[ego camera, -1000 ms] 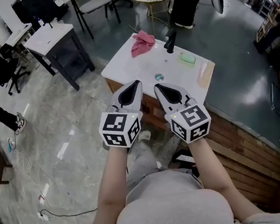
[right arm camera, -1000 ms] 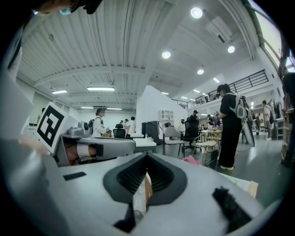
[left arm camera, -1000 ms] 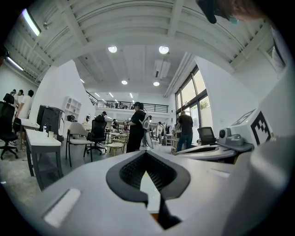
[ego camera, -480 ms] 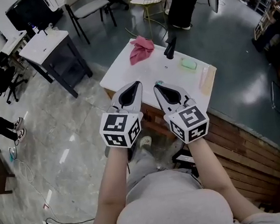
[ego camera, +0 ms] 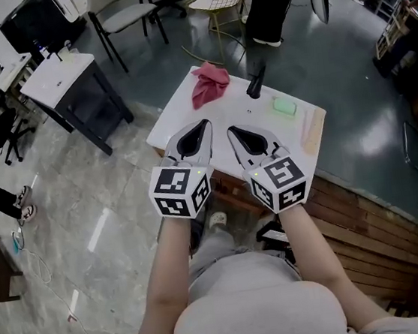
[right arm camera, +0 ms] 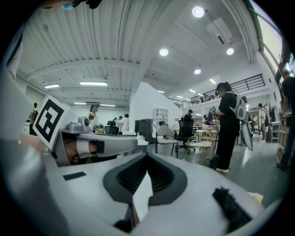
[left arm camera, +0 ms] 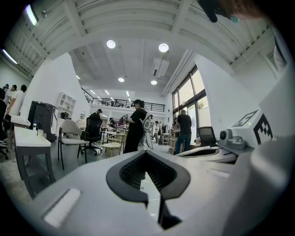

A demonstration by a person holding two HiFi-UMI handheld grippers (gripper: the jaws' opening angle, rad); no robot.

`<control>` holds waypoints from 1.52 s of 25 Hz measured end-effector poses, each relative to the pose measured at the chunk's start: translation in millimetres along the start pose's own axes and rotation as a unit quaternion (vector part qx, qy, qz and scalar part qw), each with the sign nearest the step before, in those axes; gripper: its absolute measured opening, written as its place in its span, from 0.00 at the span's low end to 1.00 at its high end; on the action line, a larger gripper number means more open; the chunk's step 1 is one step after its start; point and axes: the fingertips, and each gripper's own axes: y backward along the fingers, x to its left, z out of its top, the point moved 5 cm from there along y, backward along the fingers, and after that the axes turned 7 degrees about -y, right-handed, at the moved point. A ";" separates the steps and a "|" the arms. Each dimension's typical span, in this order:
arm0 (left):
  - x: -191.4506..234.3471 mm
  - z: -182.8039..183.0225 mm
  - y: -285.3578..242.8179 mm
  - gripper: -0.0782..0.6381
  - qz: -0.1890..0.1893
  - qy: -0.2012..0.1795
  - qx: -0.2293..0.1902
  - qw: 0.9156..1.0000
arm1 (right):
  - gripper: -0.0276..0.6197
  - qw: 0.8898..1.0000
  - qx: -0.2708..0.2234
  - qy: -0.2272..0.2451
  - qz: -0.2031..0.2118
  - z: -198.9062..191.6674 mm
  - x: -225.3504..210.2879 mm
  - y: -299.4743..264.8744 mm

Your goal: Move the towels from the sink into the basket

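Fingers [ego camera: 203,130] of the left gripper [ego camera: 204,124] are pressed together with nothing between them, and the right gripper [ego camera: 230,129] is likewise closed and empty, as each gripper view shows. Both are held side by side, pointing forward over the near edge of the sink [ego camera: 181,120]. The one towel [ego camera: 209,84] in sight, pink and crumpled, lies at the far left corner, just left of the black tap [ego camera: 256,82]. A green soap [ego camera: 283,105] sits towards the far right edge. No basket shows in any view. The step in hand looks like the reach for the towel, with the whole task ahead. To do it well, the chosen gripper's fingers should part before they arrive, not over the cloth. The left one has the straighter line to that corner and stays clear of the tap. It is best to come down on the highest bunch of folds and bite a thick part, so that the cloth does not slip out. The lift should go straight up until the hanging end clears the tap. The basket should be found before carrying off.
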 end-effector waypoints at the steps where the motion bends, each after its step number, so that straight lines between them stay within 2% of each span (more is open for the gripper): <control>1: 3.5 -1.2 -4.1 0.12 -0.001 0.001 0.001 1.000 | 0.07 1.000 0.000 -0.002 -0.002 0.1 -3.0 -3.9; 9: 33.4 -10.7 -29.6 0.12 0.003 0.018 0.006 1.000 | 0.07 1.000 0.004 -0.015 -0.004 1.6 -21.4 -36.8; 17: 63.2 -16.3 -54.5 0.12 0.000 0.029 0.010 1.000 | 0.07 0.999 0.031 -0.027 -0.007 -3.3 -34.2 -75.4; 30: 105.1 -24.0 -89.5 0.12 -0.017 0.043 0.024 0.999 | 0.08 0.997 0.042 -0.044 -0.040 -1.6 -56.6 -122.4; 32: 111.3 -26.0 -95.7 0.12 -0.020 0.044 0.025 0.999 | 0.20 0.997 0.041 -0.051 -0.048 -2.2 -62.8 -130.2; 38: 129.6 -33.3 -110.1 0.12 -0.028 0.045 0.034 0.998 | 0.32 0.994 0.040 -0.064 -0.076 -3.5 -78.5 -155.3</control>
